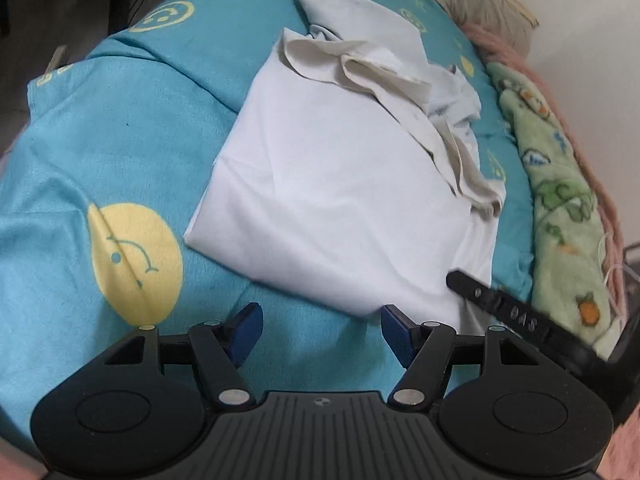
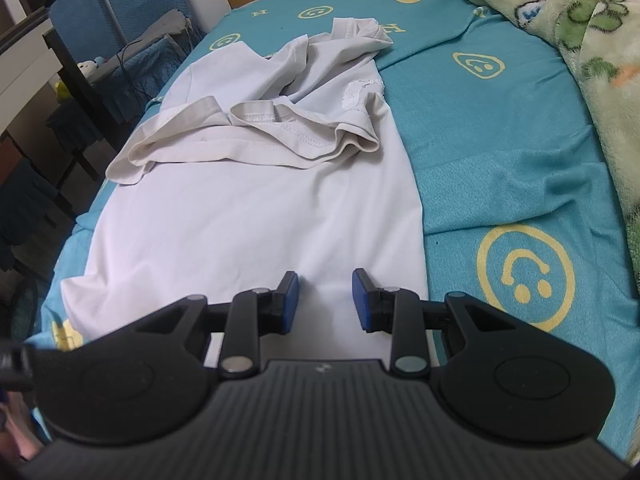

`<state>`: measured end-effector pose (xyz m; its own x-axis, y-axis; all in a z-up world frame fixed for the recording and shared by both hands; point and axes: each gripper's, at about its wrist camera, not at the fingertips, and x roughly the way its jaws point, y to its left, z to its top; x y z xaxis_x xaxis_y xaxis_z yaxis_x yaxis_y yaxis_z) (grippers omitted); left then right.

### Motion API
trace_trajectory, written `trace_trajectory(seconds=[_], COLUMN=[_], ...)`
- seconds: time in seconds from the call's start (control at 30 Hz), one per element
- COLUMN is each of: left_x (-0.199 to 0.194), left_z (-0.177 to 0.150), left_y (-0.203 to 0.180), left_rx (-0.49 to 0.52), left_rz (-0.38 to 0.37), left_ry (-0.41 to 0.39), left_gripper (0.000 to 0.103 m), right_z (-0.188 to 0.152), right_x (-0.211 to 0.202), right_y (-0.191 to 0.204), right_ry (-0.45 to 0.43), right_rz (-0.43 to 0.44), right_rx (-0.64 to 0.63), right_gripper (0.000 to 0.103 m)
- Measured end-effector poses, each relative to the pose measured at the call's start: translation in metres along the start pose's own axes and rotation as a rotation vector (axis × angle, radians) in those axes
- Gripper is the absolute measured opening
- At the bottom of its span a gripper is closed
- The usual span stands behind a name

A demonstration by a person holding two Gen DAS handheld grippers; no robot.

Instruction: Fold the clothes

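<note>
Teal smiley bedsheet [image 2: 500, 168]; green blanket [image 2: 592, 40]; perhaps chairs [image 2: 80, 20].

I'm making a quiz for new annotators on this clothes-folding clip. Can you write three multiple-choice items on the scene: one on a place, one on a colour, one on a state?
1. Where does the white T-shirt lie?
A. on the bedsheet
B. on a chair
C. on the floor

2. What colour is the bedsheet?
A. red with stripes
B. teal with yellow smiley faces
C. plain grey

3. How does the left gripper stand?
A. shut on the shirt
B. open, holding nothing
C. shut on a blanket

Key:
1 A, the shirt is spread over the sheet.
2 B, yellow smileys dot the teal cloth.
3 B, its blue pads stand apart over bare sheet at the shirt's edge.
</note>
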<state>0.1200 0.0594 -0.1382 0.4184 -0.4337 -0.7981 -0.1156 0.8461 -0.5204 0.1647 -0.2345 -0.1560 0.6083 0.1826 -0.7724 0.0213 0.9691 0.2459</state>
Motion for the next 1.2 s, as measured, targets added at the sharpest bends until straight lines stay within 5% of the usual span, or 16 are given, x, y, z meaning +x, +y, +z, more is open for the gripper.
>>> trace_trajectory(seconds=[0.1,0.37,0.53,0.63,0.7,0.77,0.8,0.97,1.1,1.2], left_x=[0.002,-0.025,-0.003,-0.001,-0.002,-0.001,-0.002,-0.007,-0.012,-0.017], left_z=[0.007,0.006,0.006,0.008,0.010,0.010,0.010,0.010,0.011,0.011], left_y=[0.005,-0.010,0.013,0.024,0.027,0.028,0.027,0.027,0.031,0.030], left_rx=[-0.047,0.021,-0.100,-0.167,-0.193,-0.206,-0.207,-0.209,-0.230,-0.229], left_rz=[-0.030,-0.155,-0.080,-0.111,-0.123,-0.125,-0.128,-0.130,-0.157,-0.175], left_ry=[-0.044,-0.206,-0.074,-0.076,-0.088,-0.093,-0.098,-0.140,-0.176,-0.202], left_gripper=[0.073,0.072,0.069,0.070,0.068,0.066,0.062,0.036,0.013,0.009], right_z=[0.000,0.000,0.001,0.004,0.004,0.002,0.001,-0.022,-0.043,-0.052], right_x=[0.000,-0.001,-0.003,-0.007,-0.018,-0.033,-0.040,-0.041,-0.011,0.007], right_y=[0.001,-0.001,-0.005,-0.012,-0.023,-0.027,-0.029,-0.020,-0.015,-0.021], right_ry=[-0.001,-0.002,-0.003,0.012,0.008,-0.023,-0.042,0.049,0.164,0.204], right_rz=[-0.001,0.002,0.019,0.056,0.139,0.228,0.272,0.568,0.636,0.633], right_rx=[-0.002,0.017,0.057,0.133,0.246,0.336,0.378,0.573,0.729,0.824], right_gripper=[0.032,0.032,0.033,0.036,0.041,0.075,0.086,0.085,0.086,0.085])
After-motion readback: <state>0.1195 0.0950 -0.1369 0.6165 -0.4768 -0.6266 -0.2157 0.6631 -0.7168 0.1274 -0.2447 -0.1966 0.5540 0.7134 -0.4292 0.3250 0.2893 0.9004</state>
